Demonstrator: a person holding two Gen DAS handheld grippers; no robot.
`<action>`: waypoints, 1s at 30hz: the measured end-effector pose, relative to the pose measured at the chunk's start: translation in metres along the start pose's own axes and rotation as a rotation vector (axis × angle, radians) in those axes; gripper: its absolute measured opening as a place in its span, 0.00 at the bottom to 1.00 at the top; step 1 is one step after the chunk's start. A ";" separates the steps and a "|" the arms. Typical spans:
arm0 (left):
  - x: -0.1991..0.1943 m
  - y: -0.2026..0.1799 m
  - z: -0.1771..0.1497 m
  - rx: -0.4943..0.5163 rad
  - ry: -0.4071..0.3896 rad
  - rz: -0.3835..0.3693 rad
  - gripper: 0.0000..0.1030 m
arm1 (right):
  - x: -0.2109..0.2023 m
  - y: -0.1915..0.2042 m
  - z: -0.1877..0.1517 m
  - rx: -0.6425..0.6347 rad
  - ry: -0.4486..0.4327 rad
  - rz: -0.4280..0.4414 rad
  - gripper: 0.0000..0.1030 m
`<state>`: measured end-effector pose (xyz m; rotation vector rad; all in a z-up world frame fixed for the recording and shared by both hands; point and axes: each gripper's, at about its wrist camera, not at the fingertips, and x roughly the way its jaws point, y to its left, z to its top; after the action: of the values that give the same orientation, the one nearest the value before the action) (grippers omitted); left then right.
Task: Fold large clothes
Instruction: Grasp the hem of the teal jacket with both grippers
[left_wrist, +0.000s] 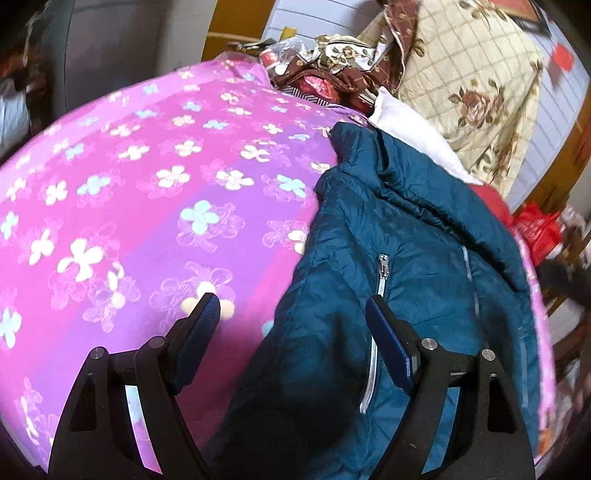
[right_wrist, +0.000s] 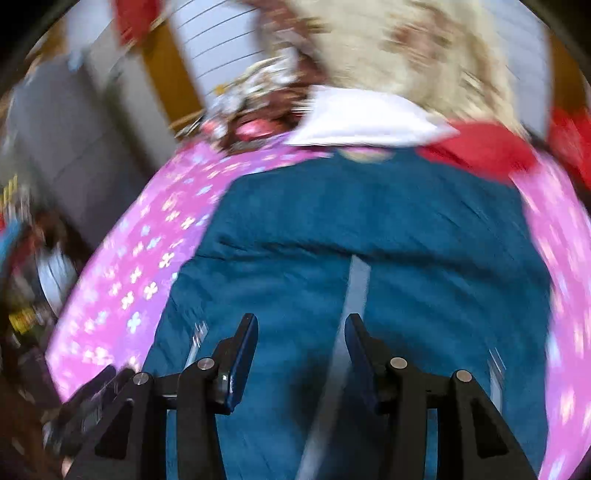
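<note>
- Left wrist view: the left gripper (left_wrist: 291, 306) hangs above the bed with its fingers (left_wrist: 207, 314) spread wide and nothing between them.
- A teal quilted puffer jacket with silver zips (left_wrist: 399, 266) lies on the right part of the pink and purple flower-print bed sheet (left_wrist: 129, 177). Its left edge runs slantwise from the far collar end down to the near side, passing between the two fingers.
- Left of that edge the sheet lies bare and flat, wide room across to the bed's left rim.
- Beyond the jacket's far end a white pillow (left_wrist: 410, 136) touches it, and a cream rose-print quilt (left_wrist: 469, 92) is heaped behind, beside a pile of brown floral cloth (left_wrist: 343, 70).
- Right wrist view, blurred by motion: the right gripper (right_wrist: 301, 328) hovers over the jacket, fingers (right_wrist: 245, 347) parted, gripping nothing.
- The jacket spreads broad below, a pale centre strip (right_wrist: 354, 284) running towards the gap between the fingers.
- Sheet shows on both sides of the jacket, a broader band on the left; a red cloth (right_wrist: 476, 151) sits at the far right corner.
</note>
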<state>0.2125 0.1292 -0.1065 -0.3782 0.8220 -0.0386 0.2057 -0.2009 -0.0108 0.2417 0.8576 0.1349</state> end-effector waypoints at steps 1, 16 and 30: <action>-0.004 0.006 0.001 -0.017 -0.001 -0.011 0.78 | -0.014 -0.021 -0.011 0.055 0.027 0.029 0.46; 0.005 0.037 -0.014 -0.099 0.210 -0.194 0.78 | -0.094 -0.237 -0.163 0.494 -0.080 -0.032 0.46; 0.024 0.027 -0.019 -0.138 0.391 -0.491 0.78 | -0.049 -0.247 -0.158 0.531 -0.075 0.118 0.46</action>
<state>0.2117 0.1445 -0.1446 -0.7110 1.1035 -0.5282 0.0590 -0.4243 -0.1397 0.7904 0.7925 0.0044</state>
